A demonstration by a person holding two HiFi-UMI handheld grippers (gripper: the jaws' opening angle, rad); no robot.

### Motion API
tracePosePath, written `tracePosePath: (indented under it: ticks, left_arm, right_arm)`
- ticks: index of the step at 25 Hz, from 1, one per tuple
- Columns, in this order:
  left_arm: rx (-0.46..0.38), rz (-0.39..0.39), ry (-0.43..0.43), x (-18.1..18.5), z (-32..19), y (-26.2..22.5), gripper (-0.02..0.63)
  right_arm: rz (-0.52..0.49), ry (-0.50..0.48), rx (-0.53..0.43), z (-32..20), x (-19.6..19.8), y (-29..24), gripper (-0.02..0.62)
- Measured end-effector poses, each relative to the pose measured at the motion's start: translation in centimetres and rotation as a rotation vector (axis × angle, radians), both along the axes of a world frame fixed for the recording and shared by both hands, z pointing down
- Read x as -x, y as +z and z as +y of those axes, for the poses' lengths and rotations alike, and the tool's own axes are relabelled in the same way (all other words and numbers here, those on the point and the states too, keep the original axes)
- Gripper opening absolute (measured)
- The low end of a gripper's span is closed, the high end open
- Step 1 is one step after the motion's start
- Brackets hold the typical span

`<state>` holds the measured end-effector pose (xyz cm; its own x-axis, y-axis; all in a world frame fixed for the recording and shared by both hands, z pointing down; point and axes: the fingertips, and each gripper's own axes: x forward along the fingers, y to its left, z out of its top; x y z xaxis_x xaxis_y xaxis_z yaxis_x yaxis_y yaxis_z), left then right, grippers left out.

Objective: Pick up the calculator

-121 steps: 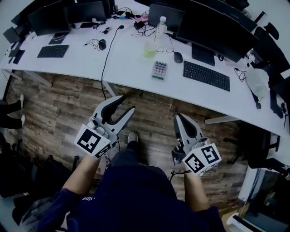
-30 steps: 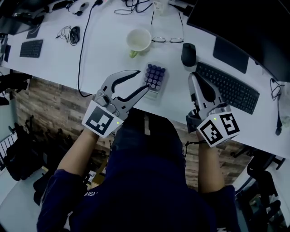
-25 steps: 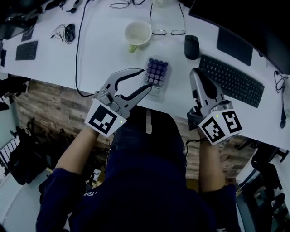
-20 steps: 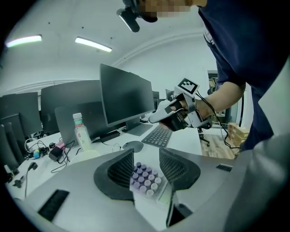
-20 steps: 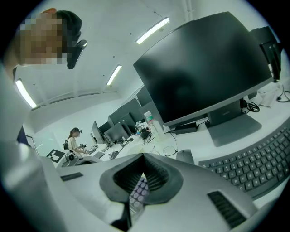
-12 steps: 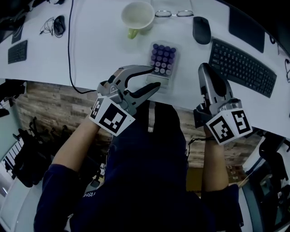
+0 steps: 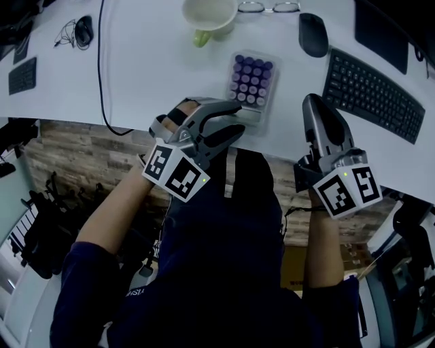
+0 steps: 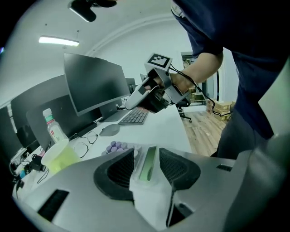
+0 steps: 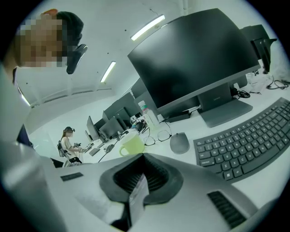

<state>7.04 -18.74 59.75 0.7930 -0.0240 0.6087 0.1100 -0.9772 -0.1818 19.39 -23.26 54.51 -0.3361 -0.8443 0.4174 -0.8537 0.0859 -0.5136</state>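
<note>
The calculator [image 7: 251, 81], pale with purple keys, lies on the white desk [image 7: 149, 75] close to its front edge. My left gripper [image 7: 239, 119] has its jaws pressed on the calculator's near end. In the left gripper view that green-edged end [image 8: 147, 163] sits between the two black pads of the left gripper [image 8: 146, 156], and the purple keys [image 8: 117, 146] show beyond. The right gripper [image 7: 316, 103] is shut and empty, hovering at the desk's front edge, right of the calculator. In its own view the right gripper [image 9: 142, 158] has its pads meeting.
A pale green mug [image 7: 209, 12] stands just beyond the calculator, with glasses [image 7: 272, 7] and a dark mouse [image 7: 312, 34] to its right. A black keyboard [image 7: 374, 85] lies at the right, under a large monitor [image 9: 199, 59]. A black cable [image 7: 102, 68] crosses the desk's left.
My left gripper has moved forward onto the calculator's near end and its jaws have narrowed from wide open to pressed on it. The right gripper has stayed shut beside it.
</note>
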Motion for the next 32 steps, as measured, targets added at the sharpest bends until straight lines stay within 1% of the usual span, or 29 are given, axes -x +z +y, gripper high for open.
tracePosePath:
  ticks: [11,24,32]
  left_arm:
    - [-0.142,-0.06,0.101,0.3,1.2,2.2,0.193]
    - [-0.264,-0.083,0.133,0.3,1.3,3.5,0.19]
    - [-0.375,-0.083,0.14,0.3,0.9,3.6,0.146]
  right_arm:
    - [-0.011,0.007,0.027,0.6,0.4,1.6,0.005]
    - [-0.015,0.009,0.035,1.1,0.7,2.2,0.005]
    - [-0.015,0.007,0.034,1.3,0.9,2.2,0.005]
